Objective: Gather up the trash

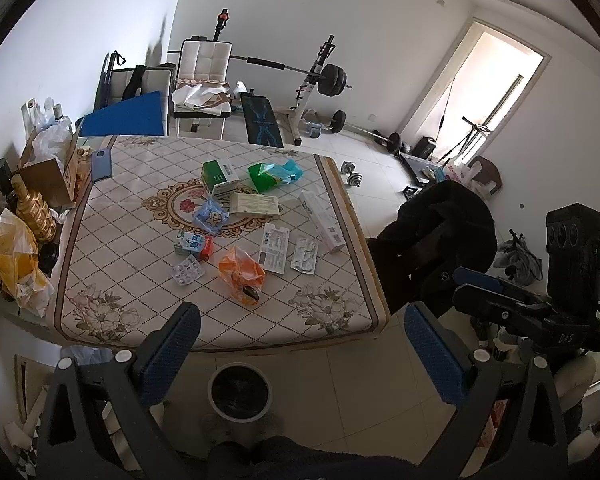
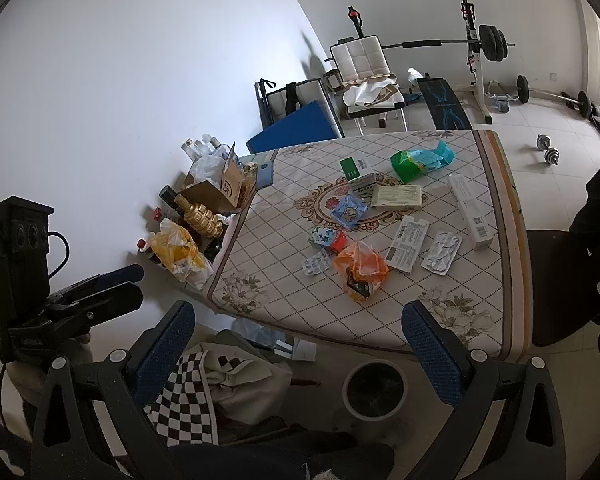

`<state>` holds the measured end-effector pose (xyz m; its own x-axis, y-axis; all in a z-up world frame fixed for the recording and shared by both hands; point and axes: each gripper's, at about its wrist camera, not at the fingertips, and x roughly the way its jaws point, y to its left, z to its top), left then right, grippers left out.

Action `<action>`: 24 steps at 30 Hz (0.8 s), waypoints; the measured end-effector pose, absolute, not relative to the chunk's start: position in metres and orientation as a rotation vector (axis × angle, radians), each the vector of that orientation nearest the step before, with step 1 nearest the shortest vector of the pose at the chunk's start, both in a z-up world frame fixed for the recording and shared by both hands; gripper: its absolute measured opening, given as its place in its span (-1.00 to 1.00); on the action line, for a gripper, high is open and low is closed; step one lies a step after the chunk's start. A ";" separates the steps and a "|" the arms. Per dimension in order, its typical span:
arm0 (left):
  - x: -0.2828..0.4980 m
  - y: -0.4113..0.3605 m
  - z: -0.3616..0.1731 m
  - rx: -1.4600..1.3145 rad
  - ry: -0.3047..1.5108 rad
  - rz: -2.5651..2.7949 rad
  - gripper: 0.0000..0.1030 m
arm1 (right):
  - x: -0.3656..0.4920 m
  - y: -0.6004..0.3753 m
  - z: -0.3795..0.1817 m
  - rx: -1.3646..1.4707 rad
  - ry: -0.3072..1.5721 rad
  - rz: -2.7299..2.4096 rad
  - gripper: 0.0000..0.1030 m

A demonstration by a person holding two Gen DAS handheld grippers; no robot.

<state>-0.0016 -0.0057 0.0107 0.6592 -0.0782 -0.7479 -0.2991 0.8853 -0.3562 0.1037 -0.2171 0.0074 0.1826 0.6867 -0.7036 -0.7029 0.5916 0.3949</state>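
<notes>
**Trash waits on the worktop, both grippers empty above the bin**

Grippers sit nearest the viewer. The left hand-held gripper [image 1: 300, 344] has its blue-padded fingers spread wide with nothing between them. The right hand-held gripper [image 2: 298, 346] is spread just as wide and also holds nothing. Both hang short of the worktop [image 1: 100, 264], over the floor.

Below them on the floor stands a round white-rimmed bin [image 1: 240, 392] with a dark inside, close against the near edge of the worktop.

On the patterned cloth, nearest the edge, lies a crumpled orange wrapper [image 1: 242, 274]. Just left of it is a small blister pack [image 1: 187, 270]; to its right lie a flat white card [image 1: 274, 247] and a second blister pack [image 1: 305, 255]. Behind these sit a small blue carton [image 1: 192, 243], a blue star wrapper [image 1: 209, 217], a cream flat box [image 1: 254, 205] and a long white box [image 1: 323, 222]. Farthest back are a green box [image 1: 219, 175] and a green and blue bag [image 1: 274, 175].

A sensible first pick is probably the orange wrapper, being closest to the bin. It looks soft and loose, so pinching a raised fold should hold better than pressing flat. The thin blister packs and card may need an edge-on approach, or sliding toward the worktop edge. Each drop should be made directly over the bin.
</notes>
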 end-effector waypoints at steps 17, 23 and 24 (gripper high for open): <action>0.000 -0.011 0.014 -0.477 0.853 0.124 1.00 | 0.101 -0.219 0.007 -0.020 0.979 0.981 1.00; 0.002 -0.013 0.015 -0.475 0.858 0.114 1.00 | 0.101 -0.218 0.007 -0.020 0.978 0.980 1.00; 0.002 -0.013 0.016 -0.474 0.859 0.114 1.00 | 0.101 -0.218 0.007 -0.021 0.978 0.980 1.00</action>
